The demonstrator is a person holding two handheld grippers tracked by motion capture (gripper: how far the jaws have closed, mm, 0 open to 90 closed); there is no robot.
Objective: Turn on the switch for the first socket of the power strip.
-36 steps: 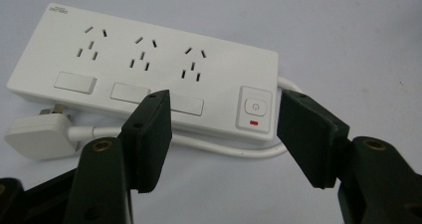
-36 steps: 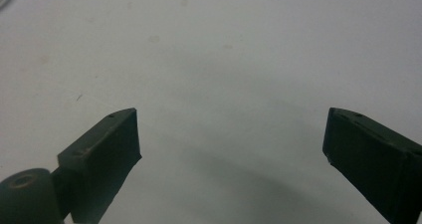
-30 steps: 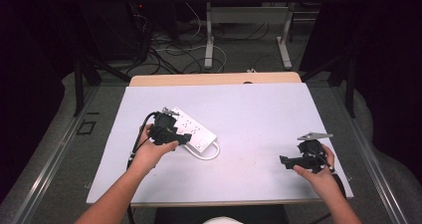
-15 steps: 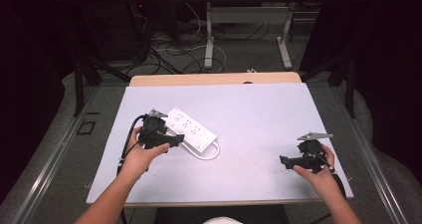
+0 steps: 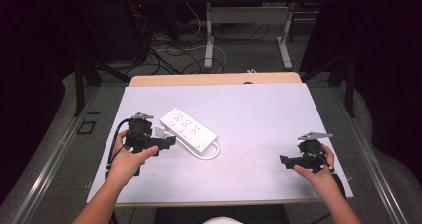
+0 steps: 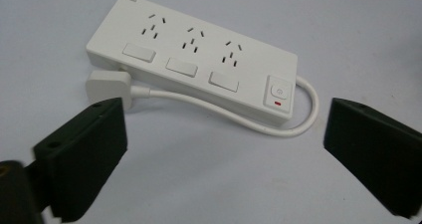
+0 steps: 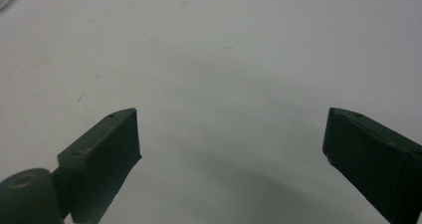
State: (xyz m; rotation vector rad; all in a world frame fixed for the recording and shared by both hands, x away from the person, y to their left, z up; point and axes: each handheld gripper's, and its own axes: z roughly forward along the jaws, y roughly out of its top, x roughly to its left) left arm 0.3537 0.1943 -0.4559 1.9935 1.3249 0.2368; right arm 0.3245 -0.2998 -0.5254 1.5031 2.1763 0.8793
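The left gripper [image 5: 166, 141] sits at the table's left side, jaws wide apart w/ nothing between them. Just ahead of its tips lies the power strip [image 5: 188, 130], flat on the table and angled. In the left gripper view the power strip [image 6: 191, 59] shows three socket groups, three buttons and a switch w/ a red mark at its right end. Its white cord [image 6: 278, 127] loops out from that end and runs back along the near edge to the plug [image 6: 109, 84], which lies just past the left jaw tip, not touching it. The bottom of the left jaw is blurred and cut off by the frame edge; the small logo on the strip's corner is too tiny to read.

Well apart to the right, the right gripper [image 5: 284, 160] rests low near the table's right front corner, jaws spread, clamped on nothing. In the right gripper view the gripper [image 7: 231, 137] looks at bare surface w/ faint specks; a pale curved bit at the top left corner is cut off, can't tell what.

The table [image 5: 259, 114] has a pale grey-white top, w/ a wood strip at the far edge. Beyond it the room is dark: tangled cables [image 5: 169, 50] on the floor and the metal legs of another table [image 5: 209, 35].
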